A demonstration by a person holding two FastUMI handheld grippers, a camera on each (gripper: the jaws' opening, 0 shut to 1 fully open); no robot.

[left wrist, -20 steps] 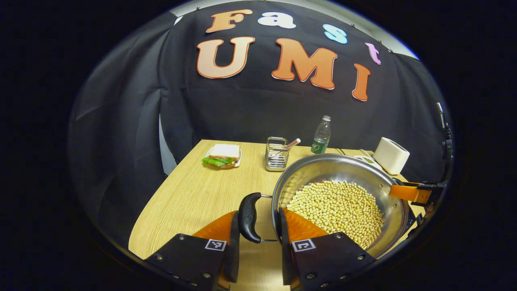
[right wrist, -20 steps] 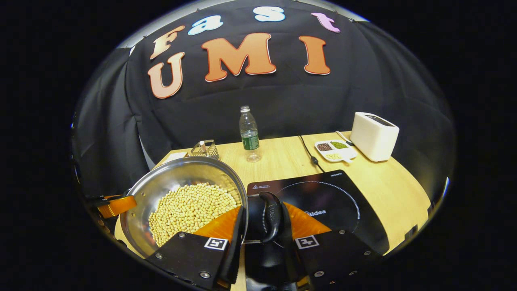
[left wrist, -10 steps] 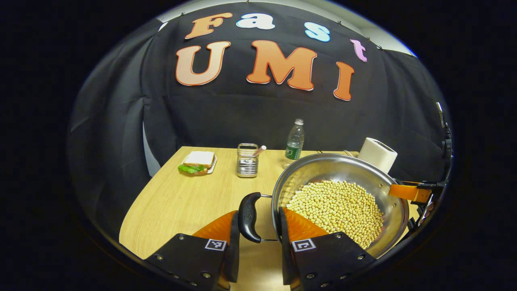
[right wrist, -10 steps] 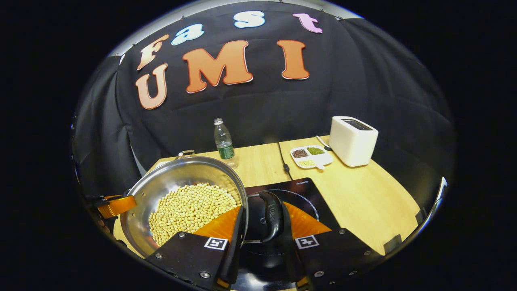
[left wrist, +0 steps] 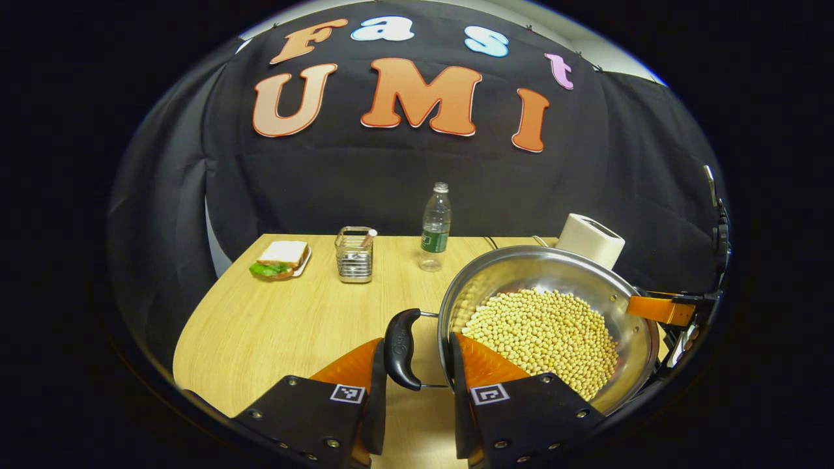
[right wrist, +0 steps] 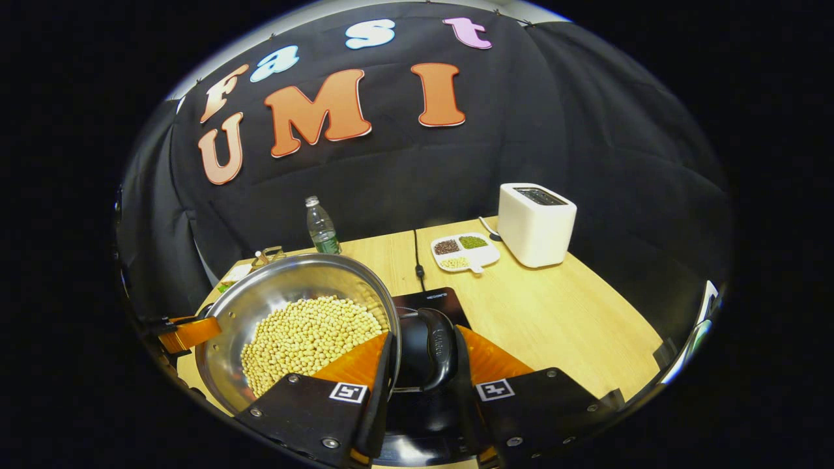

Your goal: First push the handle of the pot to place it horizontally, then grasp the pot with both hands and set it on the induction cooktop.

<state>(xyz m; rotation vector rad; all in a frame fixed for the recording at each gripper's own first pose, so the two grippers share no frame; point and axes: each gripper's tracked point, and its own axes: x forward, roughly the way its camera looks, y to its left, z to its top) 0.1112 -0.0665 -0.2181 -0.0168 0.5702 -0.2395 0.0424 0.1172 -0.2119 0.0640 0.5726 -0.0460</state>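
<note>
Steel, shiny round pot [left wrist: 554,286] heaped with pale yellow beans [left wrist: 544,335], held up between both claws. Left claw [left wrist: 417,381] narrowed around the pot's black loop handle [left wrist: 401,348], fingers pressing on either side. Right claw [right wrist: 423,381] likewise clamped about the opposite black handle [right wrist: 438,348]. Black glass induction cooktop [right wrist: 430,301] lies just under that handle, on the pale wooden worktop [right wrist: 554,312]. Farther back: white toaster [right wrist: 535,223], white divided dish of grains [right wrist: 464,252], clear plastic bottle [left wrist: 435,227], wire caddy [left wrist: 355,254], sandwich on a plate [left wrist: 280,258].
</note>
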